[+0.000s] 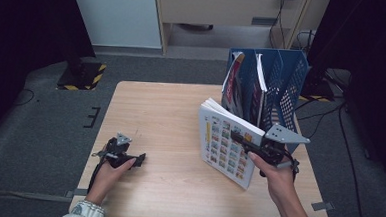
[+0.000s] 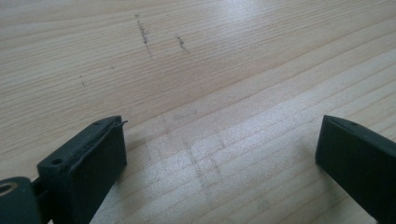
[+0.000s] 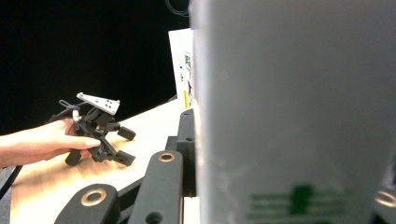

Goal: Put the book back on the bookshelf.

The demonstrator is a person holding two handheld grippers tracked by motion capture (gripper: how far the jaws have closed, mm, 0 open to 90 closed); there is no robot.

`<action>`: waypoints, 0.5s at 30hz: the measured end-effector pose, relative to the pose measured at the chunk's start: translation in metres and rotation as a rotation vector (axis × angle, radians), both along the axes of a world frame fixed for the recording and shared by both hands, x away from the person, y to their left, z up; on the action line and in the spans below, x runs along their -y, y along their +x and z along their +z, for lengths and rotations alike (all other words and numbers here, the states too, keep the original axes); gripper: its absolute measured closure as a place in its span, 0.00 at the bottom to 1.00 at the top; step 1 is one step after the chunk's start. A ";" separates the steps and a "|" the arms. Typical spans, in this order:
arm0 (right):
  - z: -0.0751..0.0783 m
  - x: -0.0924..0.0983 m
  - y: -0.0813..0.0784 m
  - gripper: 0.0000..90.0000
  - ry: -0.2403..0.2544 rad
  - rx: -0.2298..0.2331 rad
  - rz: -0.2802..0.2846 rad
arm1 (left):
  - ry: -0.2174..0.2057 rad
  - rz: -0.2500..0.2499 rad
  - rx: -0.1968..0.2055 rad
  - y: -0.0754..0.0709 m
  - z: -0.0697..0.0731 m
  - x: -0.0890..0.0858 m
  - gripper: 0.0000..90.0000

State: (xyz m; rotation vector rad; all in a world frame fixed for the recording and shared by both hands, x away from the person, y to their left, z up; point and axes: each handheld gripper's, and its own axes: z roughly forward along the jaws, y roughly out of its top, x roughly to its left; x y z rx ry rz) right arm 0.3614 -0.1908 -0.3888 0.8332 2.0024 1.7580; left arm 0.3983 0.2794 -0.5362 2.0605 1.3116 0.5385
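Right gripper (image 1: 240,139) was clamped on a picture book (image 1: 226,143), holding it upright above the table's (image 1: 171,112) right half, just in front of the blue file rack (image 1: 282,83) at the far right corner. Left gripper (image 1: 137,160) rested near the near left edge, its jaws standing apart with nothing between them.

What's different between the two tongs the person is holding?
The right tongs are lifted and clamped on an upright picture book near the blue file rack; the left tongs rest low over the wooden table, wide open with nothing between them. Both are black and hand-held.
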 end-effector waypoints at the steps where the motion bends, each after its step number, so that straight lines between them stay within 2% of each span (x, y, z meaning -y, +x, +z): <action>1: -0.001 0.002 -0.001 0.82 0.004 -0.001 -0.003 | 0.000 0.000 0.000 0.000 0.000 0.000 0.01; 15: -0.001 0.026 -0.010 0.82 0.016 -0.009 -0.043 | 0.000 0.001 0.001 0.000 0.000 0.000 0.01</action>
